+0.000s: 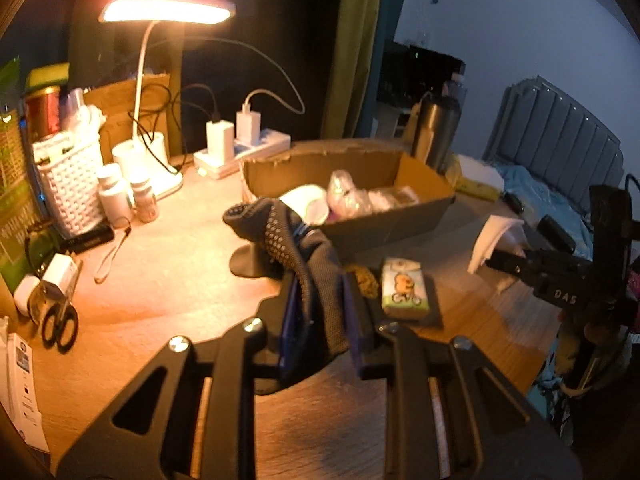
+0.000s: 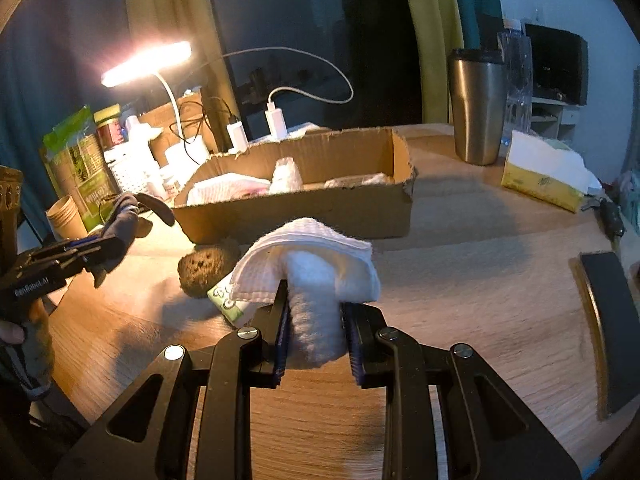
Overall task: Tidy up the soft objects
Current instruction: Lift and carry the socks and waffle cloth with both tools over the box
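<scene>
Grey glove (image 1: 304, 264) between jaws (clamped)

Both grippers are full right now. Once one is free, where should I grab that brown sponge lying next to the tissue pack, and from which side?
Take the brown sponge across its rounded body, coming down from above on the lamp-side half. The tissue pack presses against its other side and the cardboard box stands close behind, so only the top and that side look clear. It looks soft, so a gentle squeeze should do.
</scene>
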The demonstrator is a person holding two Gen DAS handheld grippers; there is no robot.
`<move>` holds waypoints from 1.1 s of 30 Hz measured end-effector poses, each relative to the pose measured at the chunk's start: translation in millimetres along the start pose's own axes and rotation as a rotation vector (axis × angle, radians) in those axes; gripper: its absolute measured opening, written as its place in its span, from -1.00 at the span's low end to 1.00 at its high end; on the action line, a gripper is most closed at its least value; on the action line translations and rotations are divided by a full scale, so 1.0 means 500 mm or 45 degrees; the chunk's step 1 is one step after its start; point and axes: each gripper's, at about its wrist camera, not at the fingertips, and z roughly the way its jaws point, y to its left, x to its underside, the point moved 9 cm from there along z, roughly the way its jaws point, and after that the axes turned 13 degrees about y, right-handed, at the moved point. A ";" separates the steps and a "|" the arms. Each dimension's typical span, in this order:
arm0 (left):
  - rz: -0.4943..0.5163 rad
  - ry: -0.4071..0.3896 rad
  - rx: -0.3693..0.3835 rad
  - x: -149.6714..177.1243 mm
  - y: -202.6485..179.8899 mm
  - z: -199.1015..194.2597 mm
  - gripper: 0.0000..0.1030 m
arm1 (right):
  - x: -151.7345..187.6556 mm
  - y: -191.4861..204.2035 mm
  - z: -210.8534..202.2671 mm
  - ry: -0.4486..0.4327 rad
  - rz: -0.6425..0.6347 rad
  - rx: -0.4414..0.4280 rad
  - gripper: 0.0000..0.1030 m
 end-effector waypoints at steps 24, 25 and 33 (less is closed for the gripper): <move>0.119 -0.150 0.084 -0.125 -0.132 -0.058 -0.56 | -0.074 -0.038 -0.099 -0.130 -0.025 0.040 -0.49; 0.123 -0.149 0.085 -0.131 -0.137 -0.054 -0.56 | -0.078 -0.041 -0.101 -0.134 -0.026 0.040 -0.49; 0.146 -0.136 0.103 -0.181 -0.184 -0.005 -0.56 | -0.107 -0.072 -0.110 -0.157 -0.025 0.043 -0.49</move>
